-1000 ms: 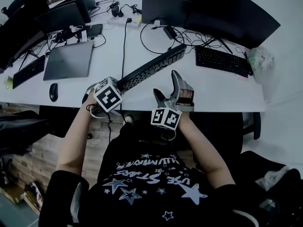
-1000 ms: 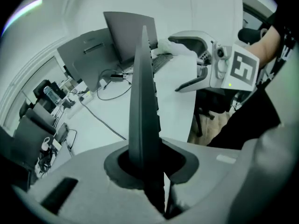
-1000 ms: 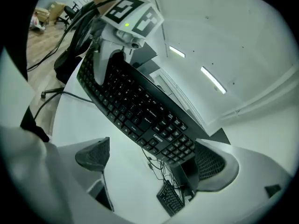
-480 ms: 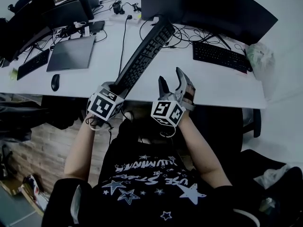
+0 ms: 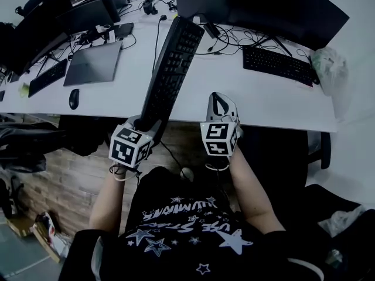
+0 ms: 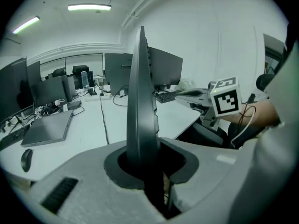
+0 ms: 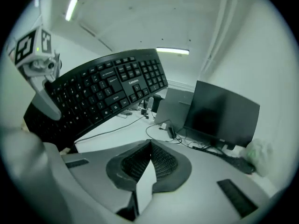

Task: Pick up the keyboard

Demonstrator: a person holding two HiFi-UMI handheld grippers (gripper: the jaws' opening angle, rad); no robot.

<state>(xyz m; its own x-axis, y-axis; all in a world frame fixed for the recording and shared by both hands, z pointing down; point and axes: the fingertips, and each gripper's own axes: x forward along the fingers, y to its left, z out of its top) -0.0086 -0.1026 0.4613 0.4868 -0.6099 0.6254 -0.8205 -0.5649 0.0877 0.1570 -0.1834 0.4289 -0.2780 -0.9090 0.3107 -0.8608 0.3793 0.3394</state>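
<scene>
A black keyboard [image 5: 170, 69] hangs lifted over the white desk [image 5: 269, 107], its long side pointing away from me. My left gripper [image 5: 142, 124] is shut on its near end, just past the desk's front edge. In the left gripper view the keyboard [image 6: 141, 101] stands edge-on between the jaws of the left gripper [image 6: 148, 164]. My right gripper [image 5: 221, 105] sits to the right of the keyboard, apart from it, shut and empty. In the right gripper view the pads of the right gripper [image 7: 148, 148] meet with nothing between them, and the keyboard [image 7: 107, 90] shows key-side at upper left.
A second black keyboard [image 5: 275, 66] lies at the desk's right, in front of dark monitors [image 5: 269, 7]. A closed laptop [image 5: 94, 63], a mouse [image 5: 74, 98] and a smaller keyboard [image 5: 47, 78] lie at the left. Cables run across the back. A plastic bag [image 5: 328, 69] sits far right.
The keyboard has swung from a low diagonal to pointing away and has risen. The left gripper has drawn back toward my body. The right gripper's jaws have closed and it has rolled.
</scene>
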